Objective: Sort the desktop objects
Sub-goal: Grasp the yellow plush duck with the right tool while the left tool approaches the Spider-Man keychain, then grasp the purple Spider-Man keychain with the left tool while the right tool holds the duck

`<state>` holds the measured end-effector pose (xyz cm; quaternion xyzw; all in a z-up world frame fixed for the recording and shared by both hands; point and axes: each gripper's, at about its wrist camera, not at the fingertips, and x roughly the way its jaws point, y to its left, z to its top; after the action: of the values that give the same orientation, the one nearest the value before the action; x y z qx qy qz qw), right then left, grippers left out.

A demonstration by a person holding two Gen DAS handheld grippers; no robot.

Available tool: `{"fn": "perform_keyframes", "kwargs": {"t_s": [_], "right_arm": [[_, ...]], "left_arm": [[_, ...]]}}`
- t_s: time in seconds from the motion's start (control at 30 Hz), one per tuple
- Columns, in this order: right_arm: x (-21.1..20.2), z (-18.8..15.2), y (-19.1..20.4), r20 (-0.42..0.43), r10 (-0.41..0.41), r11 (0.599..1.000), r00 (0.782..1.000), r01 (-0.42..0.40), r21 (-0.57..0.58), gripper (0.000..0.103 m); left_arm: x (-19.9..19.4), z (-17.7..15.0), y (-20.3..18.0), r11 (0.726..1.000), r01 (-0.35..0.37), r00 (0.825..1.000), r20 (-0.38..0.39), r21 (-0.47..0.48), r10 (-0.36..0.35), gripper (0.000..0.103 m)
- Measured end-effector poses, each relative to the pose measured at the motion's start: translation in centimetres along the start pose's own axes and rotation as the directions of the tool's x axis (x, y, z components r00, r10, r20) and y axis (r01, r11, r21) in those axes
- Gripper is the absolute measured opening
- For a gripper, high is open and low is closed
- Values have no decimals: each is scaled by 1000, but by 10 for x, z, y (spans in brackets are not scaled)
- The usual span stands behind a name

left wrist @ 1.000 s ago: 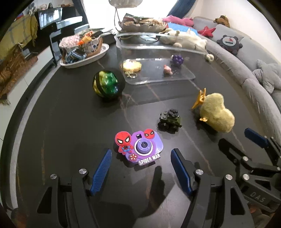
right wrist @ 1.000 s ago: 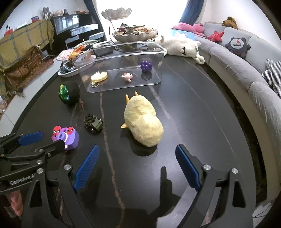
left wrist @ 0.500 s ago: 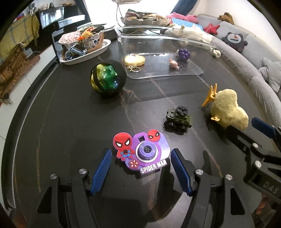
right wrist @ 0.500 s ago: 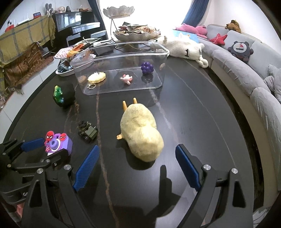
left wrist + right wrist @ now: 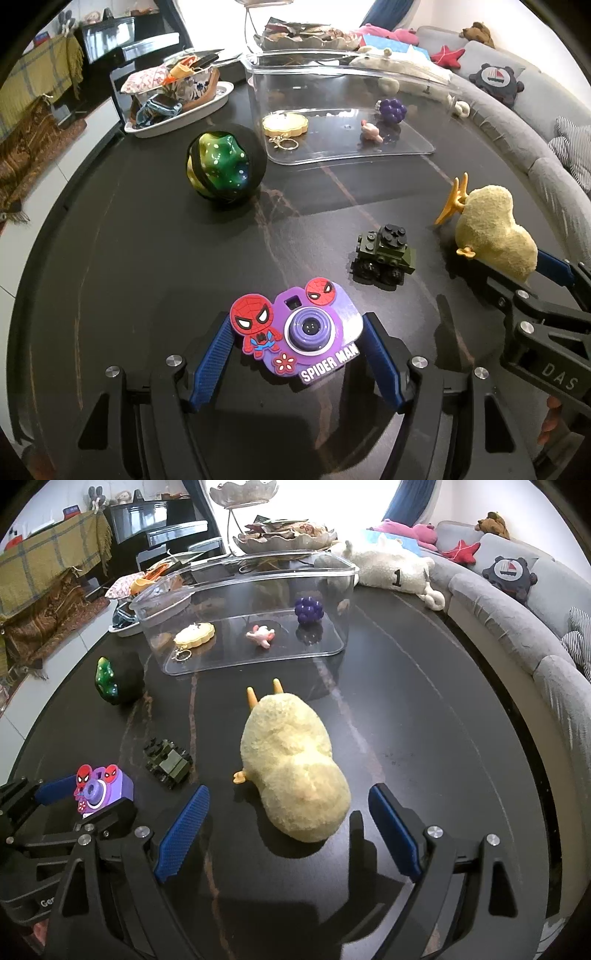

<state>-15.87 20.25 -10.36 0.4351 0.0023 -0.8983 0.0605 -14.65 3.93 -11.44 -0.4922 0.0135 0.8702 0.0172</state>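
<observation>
Left gripper [image 5: 298,334]: low centre of the left wrist view, jaws apart, one blue pad on each side of the Spider-Man toy camera [image 5: 295,341]; the left pad looks to be at the toy's edge and the right pad just beside it, but whether either presses cannot be told.
Spider-Man toy camera: lies flat on the dark table [image 5: 110,258], face up, between the pads.
Right gripper [image 5: 290,805]: low centre of the right wrist view, jaws wide, pads standing clear on both sides of the near end of the yellow plush toy [image 5: 295,768]; dark table shows between each pad and the plush.
Yellow plush toy: lies lengthwise in mid frame, orange horns pointing away toward the clear bin [image 5: 243,590].
Block-built green truck [image 5: 386,254]: right of centre in the left wrist view, between camera and plush, apart from both.
Green and black ball [image 5: 226,168]: upper left of centre, just beside the bin's near left corner.
Clear bin: upper centre; holds a yellow keychain [image 5: 194,634], a pink figure [image 5: 260,636] and a purple berry ball [image 5: 308,610], well apart from one another.
Open room: bare table on the left of the left wrist view out to the curved rim; in the right wrist view a broad bare stretch on the right between the plush and the table's edge.
Edges: a grey sofa [image 5: 517,627] follows the table's right rim; a white dish of clutter [image 5: 177,99] sits at the upper left rim.
</observation>
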Motion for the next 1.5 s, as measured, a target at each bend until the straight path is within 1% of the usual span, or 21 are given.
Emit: {"fn": "perform_keyframes", "kwargs": {"t_s": [0.2,0.3,0.4,0.47,0.53,0.7,0.87,1.3,1.5], "right_arm": [[8,2,-3,-13,7,1000,1000,-7,21,83],[12,2,-5,-23,20,999,1000,-20,31,78],[15,3,-5,-33,33,999,999,-32,33,70],[17,3,-4,-38,35,999,999,-34,26,61],[17,3,-3,-38,37,999,999,-36,22,56],[13,2,1,-24,27,1000,999,-27,8,55],[3,2,4,4,40,999,999,-40,-3,55],[-24,-1,15,45,65,998,997,-65,-3,55],[-40,-4,21,67,81,997,994,-82,10,55]], "left_arm": [[1,1,1,1000,-4,1000,12,-2,4,66],[2,2,2,1000,4,1000,15,-16,-4,66],[2,1,3,1000,0,1000,23,-18,0,66],[3,1,2,1000,-4,1000,26,-16,5,66],[3,1,2,1000,-9,1000,28,-23,9,66],[3,2,6,999,-5,1000,24,-51,6,64],[0,1,5,999,-5,1000,28,-42,6,63],[-38,6,5,1000,18,995,96,-22,-16,63],[-56,6,4,1000,16,993,121,-14,-14,63]]}}
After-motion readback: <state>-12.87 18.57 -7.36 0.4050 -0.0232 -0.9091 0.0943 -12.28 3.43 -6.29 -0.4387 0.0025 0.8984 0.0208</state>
